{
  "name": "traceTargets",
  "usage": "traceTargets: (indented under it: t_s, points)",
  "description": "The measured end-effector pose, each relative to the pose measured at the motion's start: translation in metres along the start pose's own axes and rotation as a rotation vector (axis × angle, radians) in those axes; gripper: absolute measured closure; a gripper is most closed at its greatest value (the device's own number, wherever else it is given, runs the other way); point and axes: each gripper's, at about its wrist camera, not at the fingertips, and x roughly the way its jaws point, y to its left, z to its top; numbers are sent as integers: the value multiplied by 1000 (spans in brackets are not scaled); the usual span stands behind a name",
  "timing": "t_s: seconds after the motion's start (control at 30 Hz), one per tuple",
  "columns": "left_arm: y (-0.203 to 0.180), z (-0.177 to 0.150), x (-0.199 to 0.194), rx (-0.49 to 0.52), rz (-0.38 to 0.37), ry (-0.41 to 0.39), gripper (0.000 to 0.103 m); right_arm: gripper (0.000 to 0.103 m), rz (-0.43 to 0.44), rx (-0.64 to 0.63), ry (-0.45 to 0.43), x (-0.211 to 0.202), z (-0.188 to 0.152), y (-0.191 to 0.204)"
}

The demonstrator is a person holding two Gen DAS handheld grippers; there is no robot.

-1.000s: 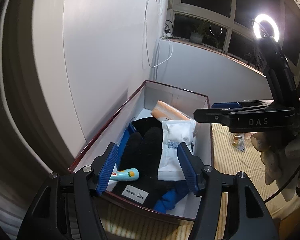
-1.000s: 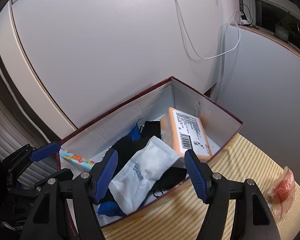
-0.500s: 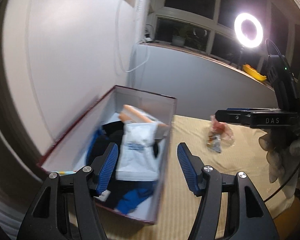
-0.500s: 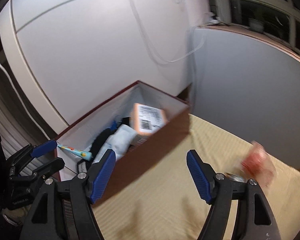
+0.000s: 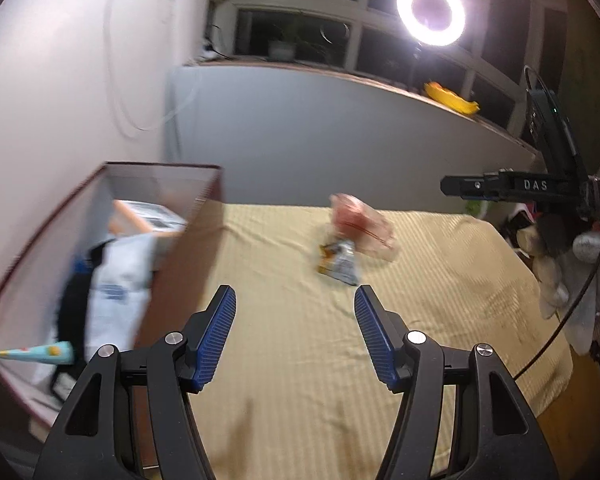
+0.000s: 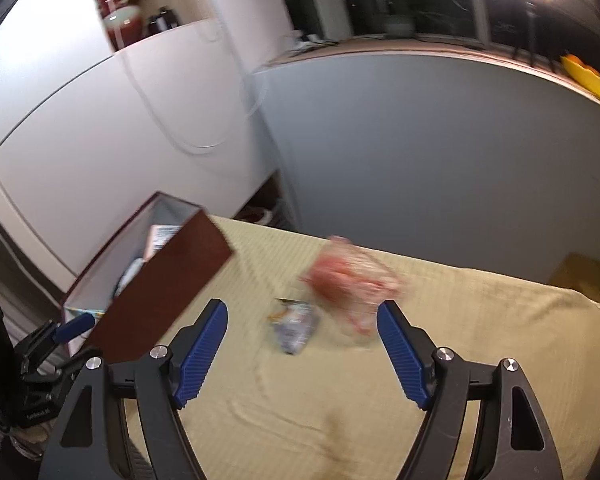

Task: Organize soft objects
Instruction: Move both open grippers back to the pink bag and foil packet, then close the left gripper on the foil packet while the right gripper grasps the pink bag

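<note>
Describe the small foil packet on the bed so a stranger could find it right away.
On the yellow striped bedspread, right of the dark red box, two things lie together. The foil packet is the flat silvery one, nearer the cameras. Its neighbour, the clear bag, is puffy with red contents.

one box (image 5: 188,256); on the cloth (image 5: 420,300) two items: one clear bag (image 5: 362,226), one foil packet (image 5: 338,264). two grippers: left (image 5: 295,338), right (image 6: 302,354). one ring light (image 5: 431,11).

Yellow-striped tablecloth (image 5: 300,360), on it a maroon box (image 5: 188,252), clear bag (image 5: 360,226), small packet (image 5: 340,266).
</note>
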Motion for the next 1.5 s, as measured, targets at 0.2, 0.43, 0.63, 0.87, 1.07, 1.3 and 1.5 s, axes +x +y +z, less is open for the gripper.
traceTargets:
  t_s: [0.2,0.43,0.63,0.87,1.07,1.3,1.5]
  points:
    - [-27,-5,30,1,-44,50,42,29,-26,2,24,3,-9,-31]
    - [-40,-2,61,0,-45,101,40,29,-2,15,49,13,-12,-55]
    - [-49,7,96,10,-29,129,36,29,11,-42,71,32,-1,-57]
    - [-59,14,146,25,15,172,36,27,45,-102,92,65,19,-54]
    - [-59,17,168,35,58,179,36,24,95,-157,129,99,23,-48]
    - [-58,15,184,42,95,184,36,24,123,-179,136,118,24,-44]
    - [-52,14,191,16,115,180,36,22,122,-200,144,135,30,-36]
